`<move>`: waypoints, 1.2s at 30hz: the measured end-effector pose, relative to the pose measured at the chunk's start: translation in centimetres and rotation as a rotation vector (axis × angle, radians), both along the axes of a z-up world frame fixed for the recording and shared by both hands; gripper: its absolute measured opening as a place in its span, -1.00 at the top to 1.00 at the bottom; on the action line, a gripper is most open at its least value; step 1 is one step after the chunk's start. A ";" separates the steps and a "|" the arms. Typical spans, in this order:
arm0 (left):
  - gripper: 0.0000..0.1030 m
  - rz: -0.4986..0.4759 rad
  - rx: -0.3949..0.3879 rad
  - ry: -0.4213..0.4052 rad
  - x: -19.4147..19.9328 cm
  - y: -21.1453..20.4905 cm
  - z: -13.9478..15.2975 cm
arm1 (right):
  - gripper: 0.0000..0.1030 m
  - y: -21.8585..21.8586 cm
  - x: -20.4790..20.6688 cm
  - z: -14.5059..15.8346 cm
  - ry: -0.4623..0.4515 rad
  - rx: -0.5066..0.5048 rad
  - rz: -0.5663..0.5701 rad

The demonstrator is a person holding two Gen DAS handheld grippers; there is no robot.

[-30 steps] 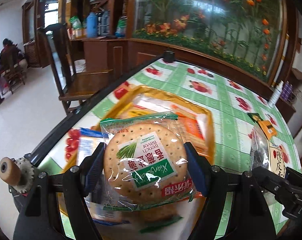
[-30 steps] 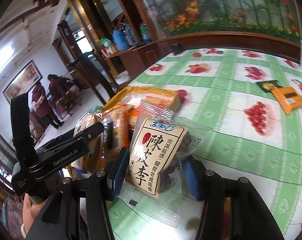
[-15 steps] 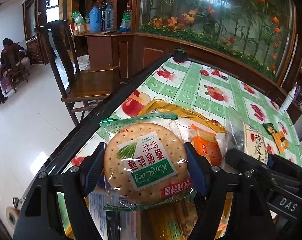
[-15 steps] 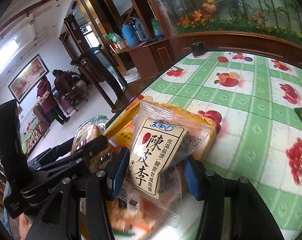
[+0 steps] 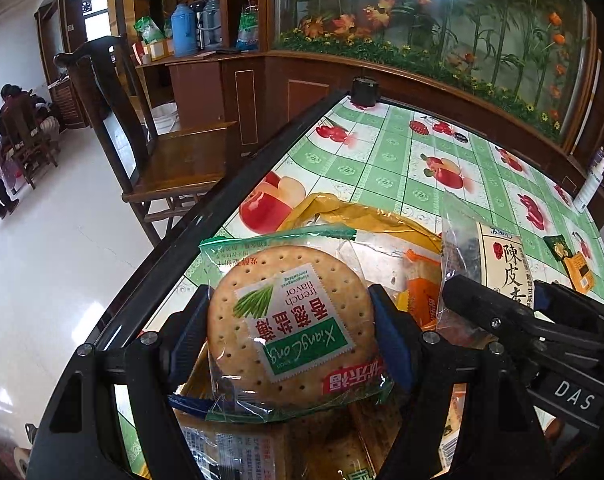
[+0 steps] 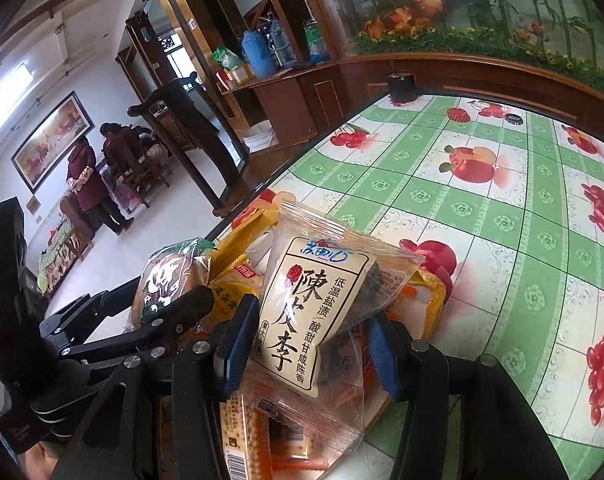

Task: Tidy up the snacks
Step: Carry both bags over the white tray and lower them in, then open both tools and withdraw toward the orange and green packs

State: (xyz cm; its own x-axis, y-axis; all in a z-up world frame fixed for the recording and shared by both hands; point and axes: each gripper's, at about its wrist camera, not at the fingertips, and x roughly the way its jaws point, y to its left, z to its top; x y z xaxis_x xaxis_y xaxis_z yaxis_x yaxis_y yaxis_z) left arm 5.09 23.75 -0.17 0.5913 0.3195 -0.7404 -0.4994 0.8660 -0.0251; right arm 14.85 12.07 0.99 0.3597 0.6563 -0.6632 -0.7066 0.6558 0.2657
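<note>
Left wrist view: left gripper (image 5: 292, 334), blue fingers (image 5: 389, 344) clamped on both sides of a round cracker pack (image 5: 290, 328) with a green label. Held up over a yellow bag (image 5: 365, 216) lying open on the table (image 5: 381, 168) near its dark edge. Inside the bag: an orange snack pack (image 5: 419, 296) and more cracker packs (image 5: 242, 452) low down, partly hidden behind the held one and cut off at the bottom. Small orange packet (image 5: 579, 270) alone on the table, well apart on the right side.

Right wrist view: right gripper (image 6: 307, 344), fingers pinched tight on a clear plum pack (image 6: 317, 300) with a cream label and dark fruit inside. Held over the same yellow bag (image 6: 425, 292), just beside the left gripper (image 6: 174, 312) and its cracker pack (image 6: 166, 276). Bag mostly covered by the plum pack. Blurry packs under it, hard to make out.
</note>
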 end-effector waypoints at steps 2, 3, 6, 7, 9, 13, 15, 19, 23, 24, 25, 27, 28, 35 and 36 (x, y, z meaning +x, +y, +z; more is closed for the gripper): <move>-0.48 0.003 -0.004 0.004 0.1 0.1 -0.1 | -0.04 0.0 0.0 0.0 0.002 0.003 0.002; -0.48 0.004 -0.005 0.005 0.1 0.2 -0.2 | -0.04 0.1 0.0 0.0 0.002 0.004 0.004; -0.48 0.010 -0.010 0.009 0.2 0.4 -0.3 | -0.05 0.3 0.0 0.0 -0.010 -0.001 0.004; -0.48 0.011 -0.008 0.011 0.3 0.4 -0.3 | -0.05 0.3 0.0 0.0 -0.009 -0.002 0.007; -0.48 0.014 -0.010 0.012 0.4 0.5 -0.3 | -0.05 0.4 0.1 0.0 -0.011 0.000 0.010; -0.49 0.023 -0.020 0.012 0.4 0.7 -0.3 | -0.05 0.6 0.0 0.1 -0.013 0.004 0.012; -0.49 0.027 -0.038 0.010 0.3 0.9 -0.3 | -0.09 0.7 0.1 0.1 -0.017 0.001 0.015; -0.49 0.062 -0.061 0.007 -0.1 1.5 -0.1 | -0.38 0.8 0.1 -0.3 -0.005 -0.013 0.019; -0.50 0.074 -0.104 0.009 -0.3 1.9 -0.1 | -0.58 0.1 0.0 -0.1 -0.015 -0.001 0.003; -0.50 0.076 -0.111 0.004 -0.5 1.9 0.0 | -0.62 -0.1 0.0 0.0 -0.018 0.003 -0.001; -0.55 0.074 -0.120 -0.004 -0.6 1.9 0.1 | -0.62 -0.4 0.0 0.1 -0.017 0.007 -0.003; -0.62 0.067 -0.136 -0.022 -0.7 1.7 0.4 | -0.62 -1.1 0.0 0.2 -0.009 0.024 -0.011; -0.62 0.065 -0.137 -0.027 -0.8 1.6 0.6 | -0.63 -1.5 0.1 0.3 -0.005 0.034 -0.017; -0.62 0.040 -0.124 -0.063 -1.2 -0.3 2.2 | -0.63 -5.8 0.0 0.9 0.002 0.091 -0.073; -0.62 0.033 -0.121 -0.066 -1.2 -0.6 2.3 | -0.63 -6.5 -0.1 1.0 -0.003 0.096 -0.084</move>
State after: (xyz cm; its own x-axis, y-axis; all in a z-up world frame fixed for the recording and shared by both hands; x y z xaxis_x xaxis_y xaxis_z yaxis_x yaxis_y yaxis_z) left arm 3.92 23.11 2.16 0.6308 0.2502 -0.7345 -0.5215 0.8376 -0.1626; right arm 14.77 5.57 2.03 0.4177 0.6840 -0.5981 -0.6511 0.6844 0.3280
